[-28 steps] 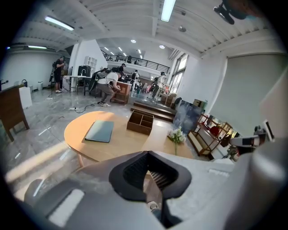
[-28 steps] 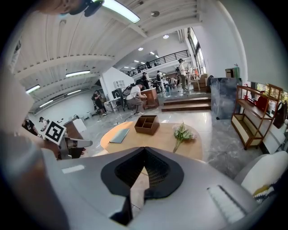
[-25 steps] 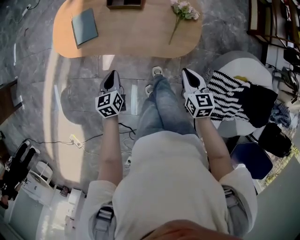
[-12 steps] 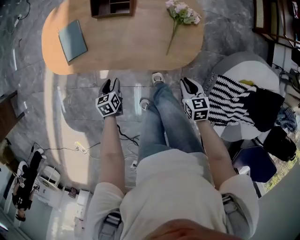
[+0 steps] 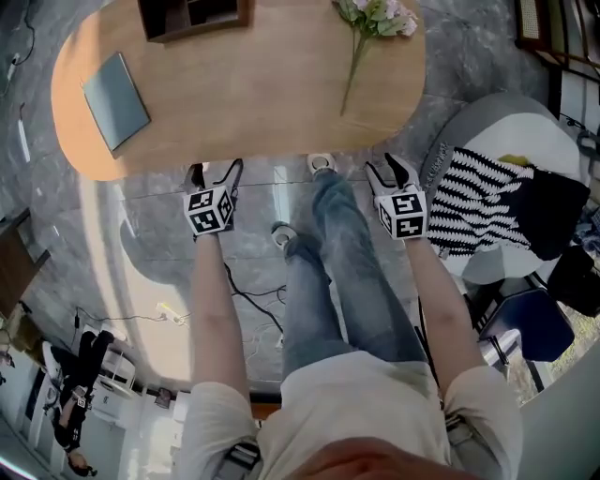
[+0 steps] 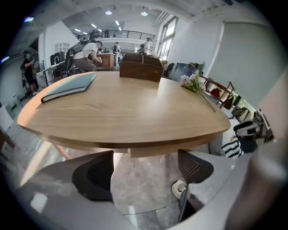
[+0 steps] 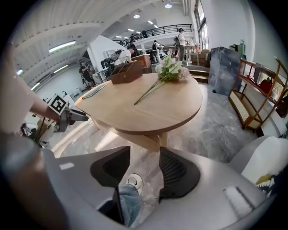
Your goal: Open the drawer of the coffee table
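I note the left gripper [image 5: 214,172] and right gripper [image 5: 389,170] near the coffee table [image 5: 253,94] edge, jaws opening, nothing between them.

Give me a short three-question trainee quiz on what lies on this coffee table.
1. True or false: the flowers lie on the table.
2. In the head view, what lies near the table's left end? A book; B cup; C plate.
3. How many separate things rest on the table top?

Key: 1 true; 2 A; 3 three.
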